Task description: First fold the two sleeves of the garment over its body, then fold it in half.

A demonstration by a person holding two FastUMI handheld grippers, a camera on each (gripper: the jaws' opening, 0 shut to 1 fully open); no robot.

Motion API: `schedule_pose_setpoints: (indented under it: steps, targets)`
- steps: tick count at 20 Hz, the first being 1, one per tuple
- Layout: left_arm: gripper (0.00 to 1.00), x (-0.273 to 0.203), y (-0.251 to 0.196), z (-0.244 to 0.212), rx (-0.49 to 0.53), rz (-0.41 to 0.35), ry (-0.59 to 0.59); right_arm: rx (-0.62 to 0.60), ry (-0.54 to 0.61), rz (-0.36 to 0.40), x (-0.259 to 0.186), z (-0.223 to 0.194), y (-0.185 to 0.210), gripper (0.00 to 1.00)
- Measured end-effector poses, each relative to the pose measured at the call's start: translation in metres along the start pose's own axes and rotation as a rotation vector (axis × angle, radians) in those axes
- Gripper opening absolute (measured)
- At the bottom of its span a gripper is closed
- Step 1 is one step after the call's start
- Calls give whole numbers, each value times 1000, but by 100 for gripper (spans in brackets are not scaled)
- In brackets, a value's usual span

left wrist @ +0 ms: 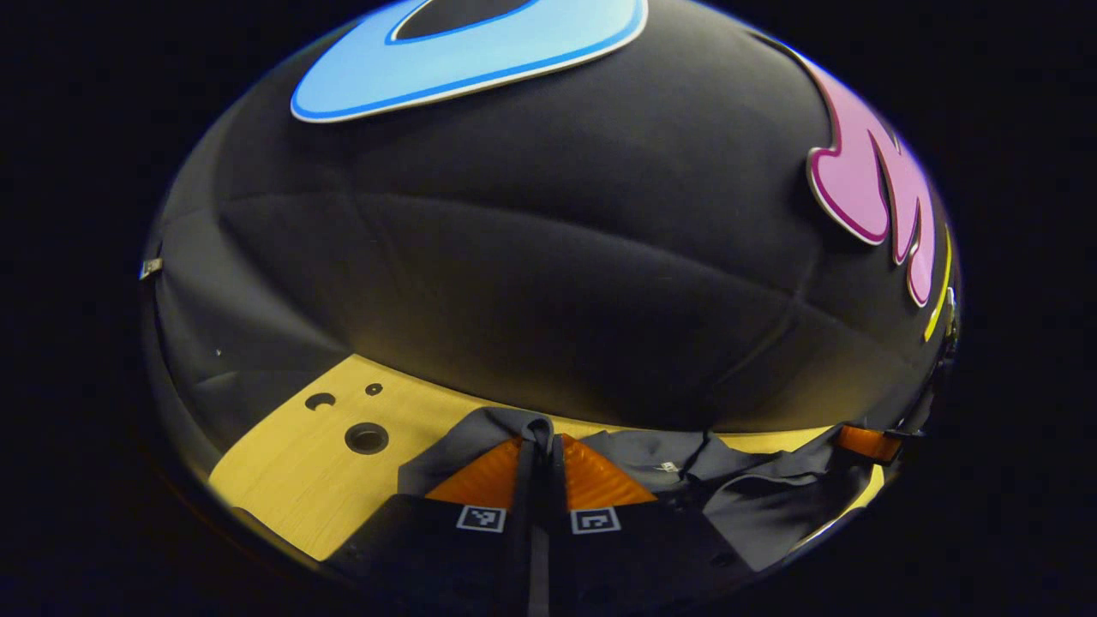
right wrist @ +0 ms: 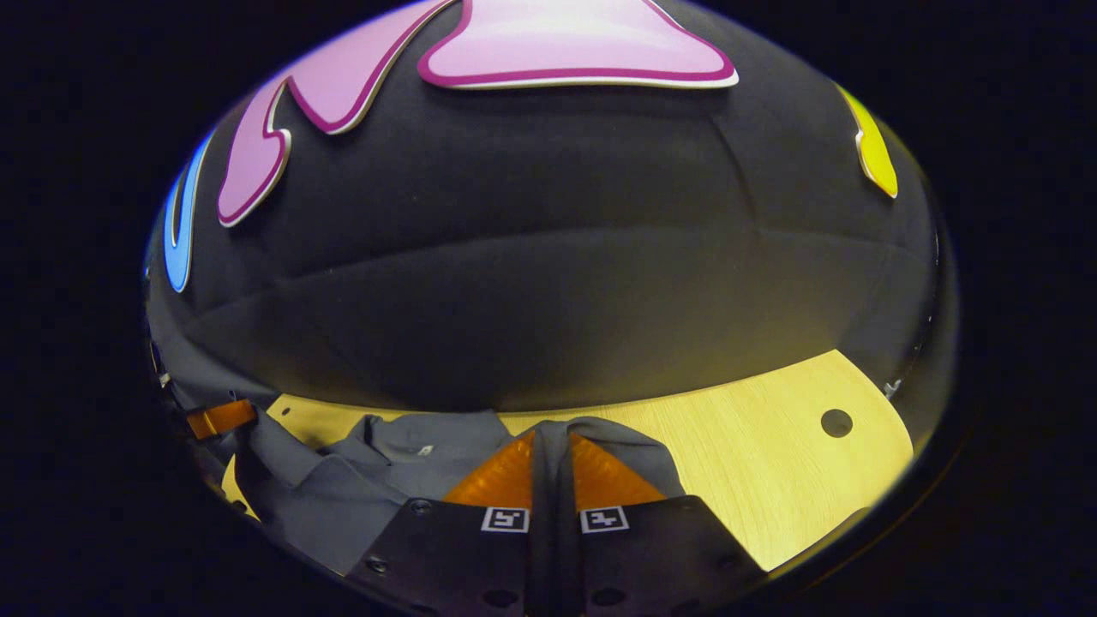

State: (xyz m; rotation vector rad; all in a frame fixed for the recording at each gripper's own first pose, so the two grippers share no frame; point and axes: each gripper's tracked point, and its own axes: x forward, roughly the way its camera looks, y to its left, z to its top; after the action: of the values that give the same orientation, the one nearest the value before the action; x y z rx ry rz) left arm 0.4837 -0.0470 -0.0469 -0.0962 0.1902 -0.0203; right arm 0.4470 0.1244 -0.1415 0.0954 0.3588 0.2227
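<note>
A dark grey garment (left wrist: 754,497) with a collar lies on the wooden table (left wrist: 283,480). In the left gripper view my left gripper (left wrist: 540,441) is shut on a fold of the grey cloth, which bunches up between its fingers. The right gripper (left wrist: 866,441) shows at the far right edge of that view, at the garment's other side. In the right gripper view my right gripper (right wrist: 550,441) is shut on another fold of the garment (right wrist: 343,497), and the left gripper (right wrist: 223,417) shows far off at the left edge. The collar (right wrist: 411,450) lies between the two grippers.
The table (right wrist: 754,463) is light wood with round holes (left wrist: 367,438) near its far corners (right wrist: 836,422). The booth's black cloth wall rises right behind the table's back edge in both views.
</note>
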Motion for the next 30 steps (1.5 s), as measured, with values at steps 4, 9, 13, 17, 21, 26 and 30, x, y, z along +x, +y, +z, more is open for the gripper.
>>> schedule_pose_setpoints:
  steps: [4, 9, 13, 17, 21, 26, 30]
  targets:
    - [42, -17, -2, 20, 5, -22, -36, -11, -10, -5, -11, 3, 0, 26]
    - [86, -58, 6, 40, -27, 0, -75, -45, -60, 17, -46, 24, 4, 71]
    - [96, -112, 7, 49, 13, 21, -107, -85, -122, -8, -98, 44, 3, 100]
    - [96, -184, -5, 56, 65, 5, -144, -101, -171, -39, -161, 56, 6, 99]
    - [96, -260, -17, 59, 63, -37, -180, -119, -216, -58, -237, 56, 15, 99]
    - [96, -352, -7, 38, 42, -35, -197, -110, -258, -66, -341, 40, 30, 99]
    - [96, -415, 6, 2, 40, -53, -179, -110, -269, -72, -421, 12, 36, 98]
